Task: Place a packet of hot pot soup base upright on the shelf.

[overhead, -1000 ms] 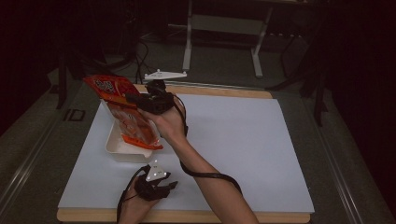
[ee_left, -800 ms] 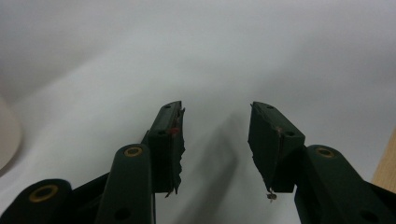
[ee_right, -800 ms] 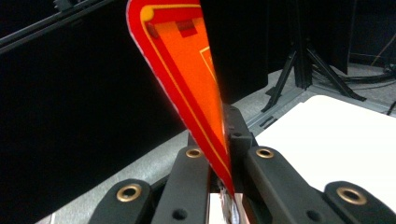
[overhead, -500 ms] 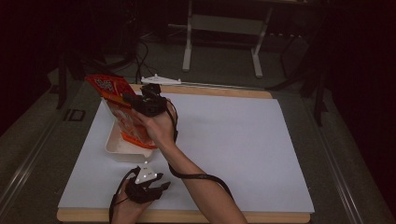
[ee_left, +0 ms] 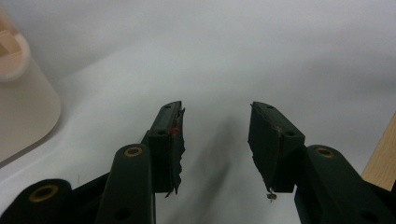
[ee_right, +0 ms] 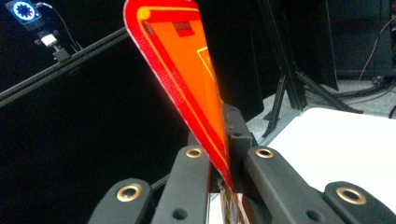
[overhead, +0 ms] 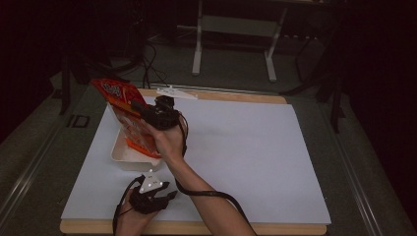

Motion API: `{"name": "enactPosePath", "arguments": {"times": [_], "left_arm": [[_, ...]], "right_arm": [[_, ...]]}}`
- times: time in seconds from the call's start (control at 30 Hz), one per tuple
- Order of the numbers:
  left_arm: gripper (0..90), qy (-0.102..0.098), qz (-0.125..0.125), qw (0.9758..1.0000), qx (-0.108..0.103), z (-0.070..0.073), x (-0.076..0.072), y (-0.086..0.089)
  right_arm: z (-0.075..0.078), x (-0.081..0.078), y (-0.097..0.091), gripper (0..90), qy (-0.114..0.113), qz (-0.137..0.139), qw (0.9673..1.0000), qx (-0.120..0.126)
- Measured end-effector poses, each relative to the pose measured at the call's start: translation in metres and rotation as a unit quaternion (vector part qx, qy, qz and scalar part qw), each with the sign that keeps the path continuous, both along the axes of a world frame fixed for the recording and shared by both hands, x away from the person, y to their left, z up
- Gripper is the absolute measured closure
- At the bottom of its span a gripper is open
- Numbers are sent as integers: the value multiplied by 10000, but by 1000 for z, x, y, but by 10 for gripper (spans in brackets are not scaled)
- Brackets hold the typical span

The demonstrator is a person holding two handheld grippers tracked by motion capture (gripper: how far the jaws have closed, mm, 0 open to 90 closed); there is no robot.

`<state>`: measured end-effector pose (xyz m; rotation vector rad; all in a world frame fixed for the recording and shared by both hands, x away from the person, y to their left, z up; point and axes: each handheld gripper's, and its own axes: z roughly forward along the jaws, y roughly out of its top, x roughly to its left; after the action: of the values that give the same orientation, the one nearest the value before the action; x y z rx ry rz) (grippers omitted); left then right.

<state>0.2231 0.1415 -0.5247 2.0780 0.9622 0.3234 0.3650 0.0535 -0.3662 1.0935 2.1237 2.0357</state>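
Orange snack bag point(overhead: 129, 117) is clamped in my right gripper point(overhead: 156, 114), the jaws pinched together on its side edge, and I have it standing tilted over the white tray point(overhead: 123, 153) at the left side of the worktop point(overhead: 255, 162). From the high view the bag's top corner leans up and away toward the far left, while its lower end hangs down at the tray; I cannot tell whether that end touches the tray floor or only hangs just above it. The part of the tray that I can see beside the bag is bare white; what lies under the bag is hidden from me.

In the right gripper view the bag point(ee_right: 184, 79) rises as a thin orange and red wedge straight out from between the two black jaws, its sealed red border toward me, with the dark room behind it and the white sheet of the worktop point(ee_right: 345, 149) off to the right.

My left gripper point(overhead: 150, 196) rests low on the near edge of the white sheet, just in front of the tray and apart from it. Its jaws stand apart with nothing between them: in the left gripper view I look along them point(ee_left: 217, 144) at plain white sheet, with the rounded corner of the tray point(ee_left: 28, 107) at the far left and a strip of the wooden board edge point(ee_left: 380, 158) at the right.
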Motion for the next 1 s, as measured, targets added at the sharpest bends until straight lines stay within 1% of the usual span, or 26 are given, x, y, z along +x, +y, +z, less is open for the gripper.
{"name": "enactPosePath", "arguments": {"times": [0.03, 0.07, 0.1, 0.13, 0.17, 0.2, 0.23, 0.27, 0.3, 0.37, 0.47, 0.5, 0.53, 0.57, 0.63, 0.67, 0.7, 0.73, 0.77, 0.8, 0.83, 0.87, 0.9, 0.93, 0.97, 1.0], "left_arm": [[551, -1, 20, 10000, -15, 0, 0, 0], [550, -1, 20, 10000, -15, 0, 0, 0], [550, 0, 44, 10000, -22, 0, 1, 1], [550, -3, 59, 10000, -25, 0, 1, 2], [550, -7, 68, 10000, -25, 0, 1, 3], [550, -7, 68, 10000, -25, 0, 1, 3], [550, -13, 90, 10000, -33, 1, 1, 4], [550, -20, 102, 9999, -21, 1, 2, 5], [550, -29, 139, 9999, -37, 1, 2, 7], [550, -31, 170, 9998, -56, 2, 2, 9], [550, -42, 193, 9998, -58, 2, 2, 11], [550, -36, 208, 9998, -72, 3, 3, 12], [550, -47, 220, 9997, -57, 3, 3, 13], [550, -47, 220, 9997, -57, 3, 3, 13], [550, -25, 239, 9997, -83, 2, 3, 14], [550, -25, 239, 9997, -83, 2, 3, 14], [550, -25, 239, 9997, -83, 2, 3, 14], [550, -25, 254, 9996, -86, 2, 4, 14], [550, -27, 249, 9997, -78, 2, 4, 14], [550, -23, 241, 9997, -66, 2, 4, 13], [550, -24, 238, 9997, -55, 2, 4, 13], [550, -24, 238, 9997, -55, 2, 4, 13], [550, -20, 234, 9997, -49, 2, 4, 13], [550, -20, 234, 9997, -49, 2, 4, 13], [550, -25, 236, 9997, -49, 2, 4, 13], [551, -24, 230, 9997, -43, 2, 4, 13]], "right_arm": [[-3, 1, 0, 900, 72, 46, 10000, 16], [-3, 1, 0, 900, 72, 46, 10000, 16], [-9, 1, 1, 900, 165, 74, 9998, 35], [-11, 1, 2, 900, 243, 133, 9996, 57], [-13, 1, 3, 900, 296, 132, 9995, 52], [-13, 1, 3, 900, 296, 132, 9995, 52], [-16, 1, 4, 900, 348, 169, 9992, 68], [-20, 1, 6, 900, 543, 210, 9982, 167], [-21, 2, 6, 900, 648, 224, 9974, 232], [-23, 4, 7, 900, 898, 273, 9947, 409], [-24, 5, 9, 900, 957, 255, 9943, 396], [-26, 5, 10, 899, 893, 270, 9955, 192], [-27, 6, 10, 898, 866, 287, 9958, 55], [-28, 7, 10, 896, 839, 347, 9958, -67], [-28, 10, 10, 893, 826, 390, 9951, -390], [-28, 10, 10, 893, 826, 390, 9951, -390], [-28, 11, 9, 893, 749, 459, 9948, -511], [-28, 11, 9, 888, 749, 459, 9948, -511], [-20, 13, 11, 864, 503, 667, 9909, -1058], [-17, 13, 14, 857, 379, 770, 9876, -1316], [-14, 12, 16, 854, 198, 826, 9833, -1608], [-14, 12, 16, 854, 198, 826, 9833, -1608], [-10, 10, 21, 840, -63, 869, 9744, -2071], [-10, 10, 21, 840, -63, 869, 9744, -2071], [-8, 11, 28, 812, -153, 1041, 9638, -2450], [-8, 11, 30, 801, -173, 1100, 9601, -2566]]}}
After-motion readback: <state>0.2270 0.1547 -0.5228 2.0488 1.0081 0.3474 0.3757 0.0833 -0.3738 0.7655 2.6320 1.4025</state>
